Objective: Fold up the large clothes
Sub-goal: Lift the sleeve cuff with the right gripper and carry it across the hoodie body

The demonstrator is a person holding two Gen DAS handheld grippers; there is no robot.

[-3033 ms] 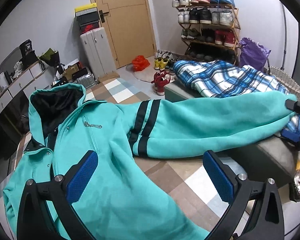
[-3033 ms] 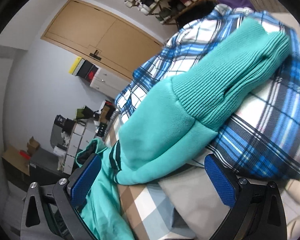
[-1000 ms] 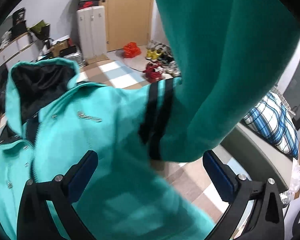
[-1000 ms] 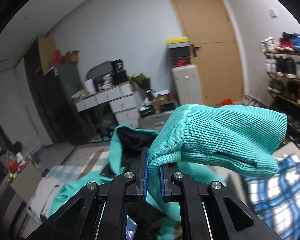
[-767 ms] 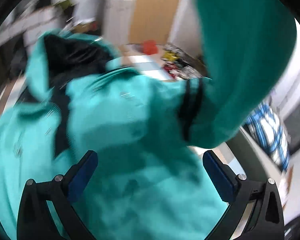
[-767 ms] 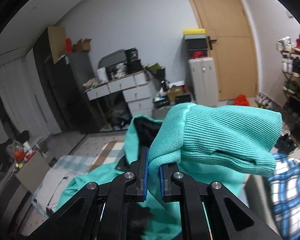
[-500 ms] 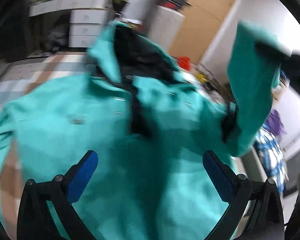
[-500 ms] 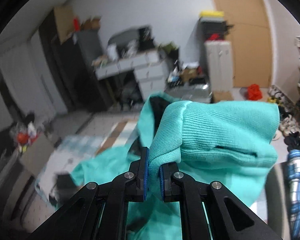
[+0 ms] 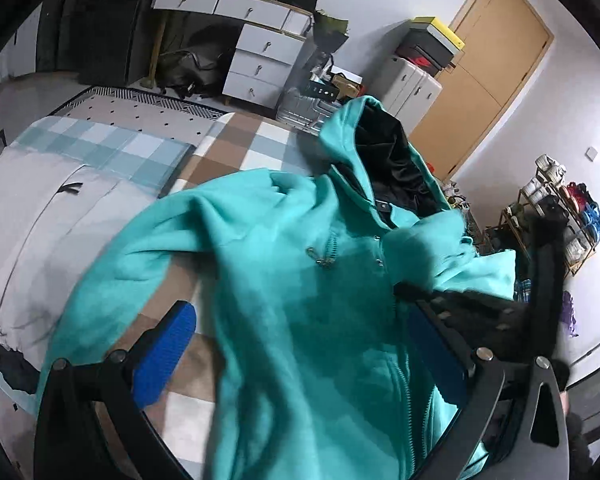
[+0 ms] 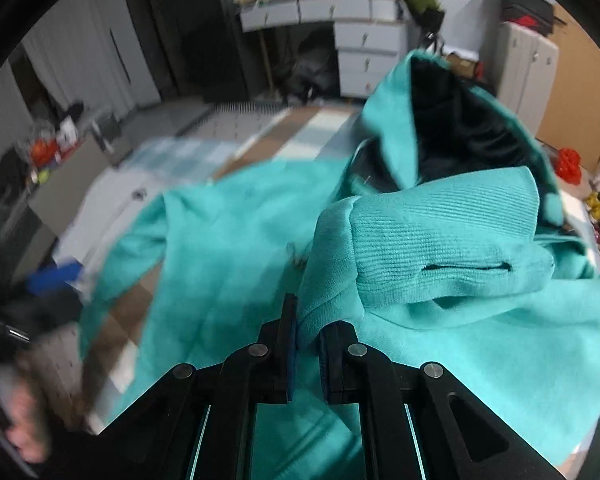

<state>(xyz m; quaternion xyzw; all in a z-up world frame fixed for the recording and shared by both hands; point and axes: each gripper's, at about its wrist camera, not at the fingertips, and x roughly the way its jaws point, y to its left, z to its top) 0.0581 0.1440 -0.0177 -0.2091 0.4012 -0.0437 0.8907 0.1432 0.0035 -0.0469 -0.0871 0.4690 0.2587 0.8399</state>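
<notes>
A teal zip-up hooded jacket [image 9: 300, 280] lies front up on a checked bed cover [image 9: 236, 148], its black-lined hood [image 9: 388, 168] toward the far end. My right gripper [image 10: 308, 332] is shut on the jacket's sleeve just behind the ribbed cuff [image 10: 440, 248] and holds it low over the jacket's chest. In the left wrist view, that gripper [image 9: 420, 296] shows as a dark blur at the right. My left gripper [image 9: 298, 350] is open above the jacket's lower front, with nothing between its blue pads [image 9: 164, 356]. The other sleeve [image 9: 112, 280] trails off to the left.
Pale grey bedding [image 9: 40, 240] lies left of the jacket. Beyond the bed stand a white desk with drawers [image 9: 260, 48], a white cabinet [image 9: 412, 84] and a wooden door [image 9: 480, 80]. A shoe rack [image 9: 560, 216] stands at the right. A person's hand [image 10: 20, 420] shows at lower left.
My right gripper carried the sleeve cuff across and down over the jacket's chest. The left gripper swung sideways over the jacket and rolled, staying open.
</notes>
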